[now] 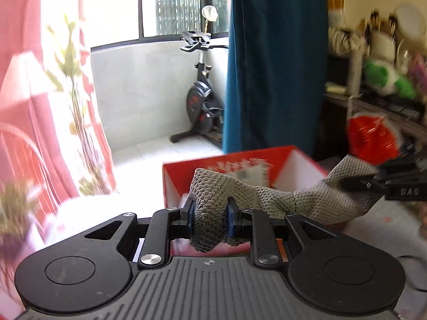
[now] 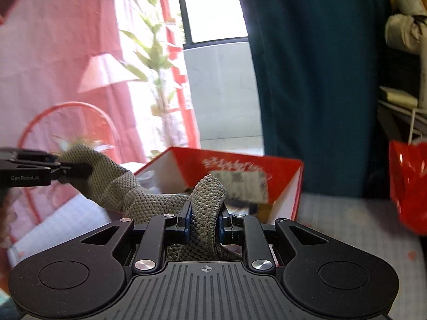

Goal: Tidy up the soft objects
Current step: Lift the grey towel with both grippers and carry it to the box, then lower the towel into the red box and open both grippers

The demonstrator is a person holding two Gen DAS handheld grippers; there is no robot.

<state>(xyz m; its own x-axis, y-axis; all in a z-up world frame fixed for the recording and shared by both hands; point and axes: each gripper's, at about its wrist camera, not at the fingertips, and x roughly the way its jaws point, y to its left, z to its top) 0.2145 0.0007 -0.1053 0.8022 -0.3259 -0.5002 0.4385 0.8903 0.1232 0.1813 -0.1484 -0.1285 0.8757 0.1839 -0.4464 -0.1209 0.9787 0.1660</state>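
A grey knitted cloth (image 1: 269, 197) is held in the air, stretched between the two grippers in front of an open red box (image 1: 299, 157). It is seen as an open, coarse weave, bunched and twisted along its span, and it is judged to be light, limp and fully soft: no shape of its own is kept, and any unsupported part would be expected to sag or fold. The rough knit is judged to grip well against the pads, so slipping is thought unlikely, though a loop could be snagged on a finger edge.

One end is pinched by the left gripper (image 1: 209, 220), whose jaws are pressed onto a thick wad of the fabric, blue pads visible at either side. The other end is pinched in the same way by the right gripper (image 2: 204, 224), with a rolled fold squeezed between its jaws. Hold is best taken at the two ends, as here, so that the middle can be kept taut or let fold.

Behind the cloth, the red box stands on a pale surface (image 2: 347, 218), with some white paper inside. Farther out, a teal curtain (image 1: 275, 61), a pink curtain (image 2: 61, 61), an exercise bike (image 1: 204, 101) by the window and a red bag (image 2: 408, 181) are seen.
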